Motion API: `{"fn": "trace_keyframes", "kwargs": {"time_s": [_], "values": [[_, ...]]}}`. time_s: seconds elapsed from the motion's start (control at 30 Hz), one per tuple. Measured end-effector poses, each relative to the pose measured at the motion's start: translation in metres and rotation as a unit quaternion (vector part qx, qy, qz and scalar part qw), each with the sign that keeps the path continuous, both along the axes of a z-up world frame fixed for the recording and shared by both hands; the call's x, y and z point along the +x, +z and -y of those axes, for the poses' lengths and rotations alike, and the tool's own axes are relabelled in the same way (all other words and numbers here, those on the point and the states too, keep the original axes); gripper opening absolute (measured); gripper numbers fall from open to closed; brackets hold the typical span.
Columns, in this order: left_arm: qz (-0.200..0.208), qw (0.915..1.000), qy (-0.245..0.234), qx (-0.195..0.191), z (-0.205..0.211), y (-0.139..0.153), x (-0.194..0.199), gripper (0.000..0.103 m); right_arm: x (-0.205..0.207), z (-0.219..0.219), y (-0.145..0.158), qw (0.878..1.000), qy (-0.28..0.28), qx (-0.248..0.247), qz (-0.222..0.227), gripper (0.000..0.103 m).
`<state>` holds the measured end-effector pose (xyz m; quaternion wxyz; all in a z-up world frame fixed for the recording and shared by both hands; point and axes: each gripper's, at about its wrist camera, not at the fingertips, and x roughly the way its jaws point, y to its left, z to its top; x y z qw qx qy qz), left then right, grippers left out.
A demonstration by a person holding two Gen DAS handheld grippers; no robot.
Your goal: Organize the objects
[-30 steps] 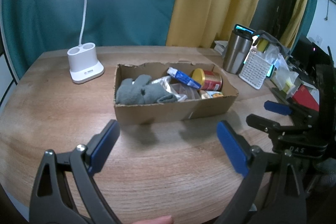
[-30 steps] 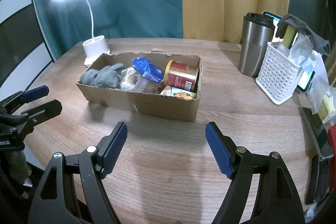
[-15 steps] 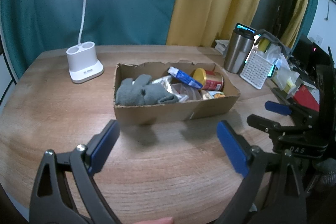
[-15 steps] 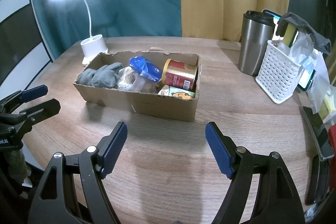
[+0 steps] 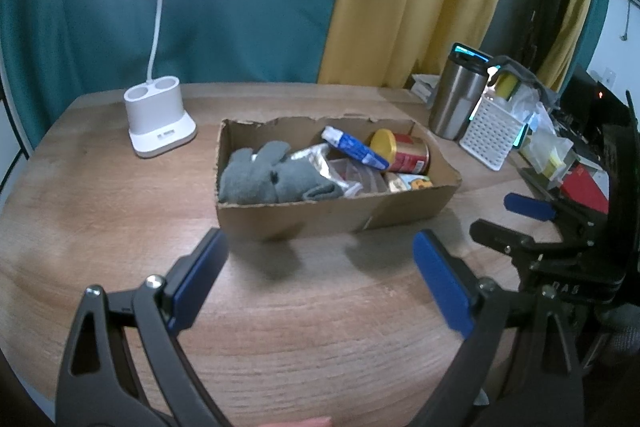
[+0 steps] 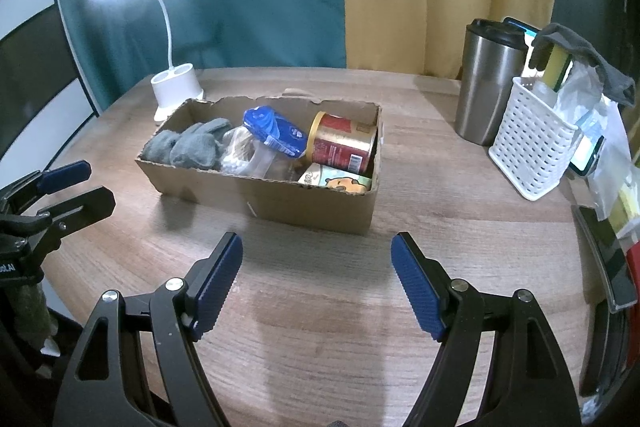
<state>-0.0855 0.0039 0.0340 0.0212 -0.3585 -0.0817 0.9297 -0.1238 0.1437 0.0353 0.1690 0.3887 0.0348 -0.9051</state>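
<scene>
An open cardboard box (image 5: 332,215) (image 6: 312,207) sits mid-table. It holds grey gloves (image 5: 268,179) (image 6: 188,147), a blue packet (image 5: 354,147) (image 6: 276,133), a red can with a gold lid (image 5: 404,155) (image 6: 344,143), clear wrappers and a small printed carton (image 6: 338,181). My left gripper (image 5: 320,279) is open and empty, above the table in front of the box. My right gripper (image 6: 318,279) is open and empty, in front of the box's right half. Each gripper shows at the edge of the other's view.
A white desk lamp base (image 5: 158,123) (image 6: 176,91) stands left of the box. A steel tumbler (image 5: 458,99) (image 6: 490,83) and a white perforated basket (image 5: 490,131) (image 6: 534,147) stand at right, with clutter beyond. Curtains hang behind the table.
Both views have shifted slightly; the box sits a little further left in the right wrist view. Both grippers stay open and empty.
</scene>
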Motion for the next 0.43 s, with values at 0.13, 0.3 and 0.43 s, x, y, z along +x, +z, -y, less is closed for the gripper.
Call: {"fn": "trace_keyframes", "kwargs": {"time_s": [0.13, 0.3, 0.43], "values": [[0.002, 1.0, -0.004, -0.001, -0.001, -0.002, -0.004, 0.095, -0.004, 0.001, -0.002, 1.0, 0.001, 0.001, 0.003, 0.08], [0.008, 0.9999, -0.006, -0.009, 0.002, -0.007, -0.009, 0.095, -0.007, 0.002, -0.004, 1.0, 0.001, 0.004, 0.006, 0.08], [0.002, 0.9998, -0.007, -0.02, 0.004, -0.007, -0.011, 0.095, -0.01, 0.001, -0.005, 1.0, -0.001, 0.003, 0.009, 0.08]]}}
